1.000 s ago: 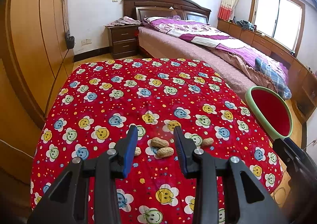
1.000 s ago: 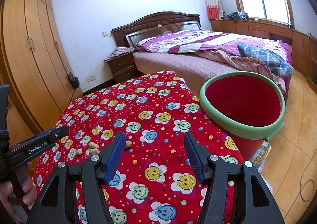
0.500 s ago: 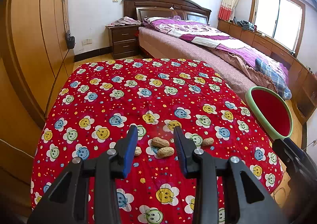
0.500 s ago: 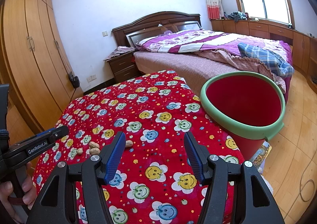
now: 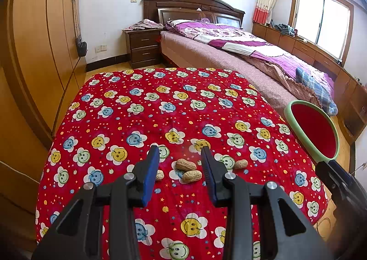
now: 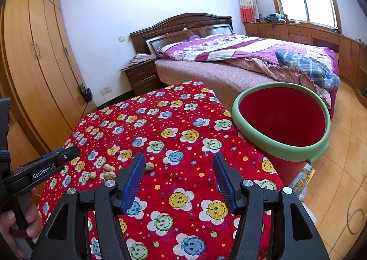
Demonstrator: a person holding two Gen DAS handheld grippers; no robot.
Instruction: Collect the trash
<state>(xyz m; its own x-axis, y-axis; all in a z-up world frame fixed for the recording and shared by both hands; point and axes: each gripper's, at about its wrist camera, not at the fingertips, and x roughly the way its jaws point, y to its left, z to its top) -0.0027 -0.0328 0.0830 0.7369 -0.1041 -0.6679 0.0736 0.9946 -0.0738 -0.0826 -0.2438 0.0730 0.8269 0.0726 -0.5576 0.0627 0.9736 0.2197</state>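
Several peanut shells lie on the red smiley-flower tablecloth. In the left wrist view two peanuts lie between my open fingers, one to the right and one by the left finger. My left gripper is open and empty just above and before them. My right gripper is open and empty over the cloth, the peanuts to its left. A red bin with a green rim stands at the table's right edge; it also shows in the left wrist view.
A bed with purple bedding lies beyond the table. A dark nightstand stands at the back. Wooden wardrobes line the left wall. Wooden floor and a cable lie right of the bin.
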